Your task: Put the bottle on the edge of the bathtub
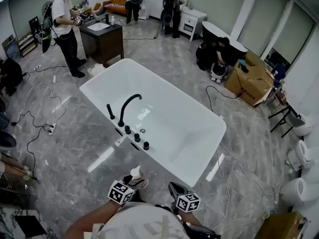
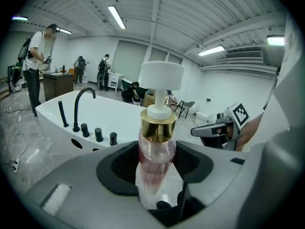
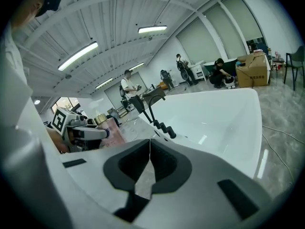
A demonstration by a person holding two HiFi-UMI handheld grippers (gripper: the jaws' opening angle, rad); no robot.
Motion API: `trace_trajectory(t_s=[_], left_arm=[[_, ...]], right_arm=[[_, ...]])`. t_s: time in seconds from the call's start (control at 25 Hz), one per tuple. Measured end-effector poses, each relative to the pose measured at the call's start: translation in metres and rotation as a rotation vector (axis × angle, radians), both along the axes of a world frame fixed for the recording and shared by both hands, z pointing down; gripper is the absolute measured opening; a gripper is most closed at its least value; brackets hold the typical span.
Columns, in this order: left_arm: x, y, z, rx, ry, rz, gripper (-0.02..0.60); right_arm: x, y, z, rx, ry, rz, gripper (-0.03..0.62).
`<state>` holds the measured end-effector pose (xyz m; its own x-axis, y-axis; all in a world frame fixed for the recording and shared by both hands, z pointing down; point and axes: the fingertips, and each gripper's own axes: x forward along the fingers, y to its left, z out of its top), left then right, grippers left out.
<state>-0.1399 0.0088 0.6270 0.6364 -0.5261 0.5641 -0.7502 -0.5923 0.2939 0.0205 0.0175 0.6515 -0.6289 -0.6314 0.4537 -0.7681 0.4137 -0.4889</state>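
A clear pink bottle with a gold collar and a white pump head stands upright between my left gripper's jaws, which are shut on it. In the head view the bottle and left gripper hover over the floor just short of the white bathtub's near rim, close to the black faucet and its knobs. My right gripper is shut with nothing in it; it hangs beside the left one. From the right gripper view the bathtub stretches ahead, with the bottle at the left.
Grey marble floor surrounds the tub, with cables at the left and right. A dark cabinet stands behind the tub with a person beside it. A cardboard box, a crouching person and toilets are on the right.
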Motion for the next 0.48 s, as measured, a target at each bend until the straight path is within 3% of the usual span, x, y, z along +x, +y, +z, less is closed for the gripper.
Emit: trace_trajectory(t_s=[0.48], left_arm=[[-0.042, -0.035, 0.016, -0.026, -0.001, 0.117, 0.212]], right_arm=[[-0.032, -0.021, -0.003, 0.012, 0.033, 0.145, 0.006]])
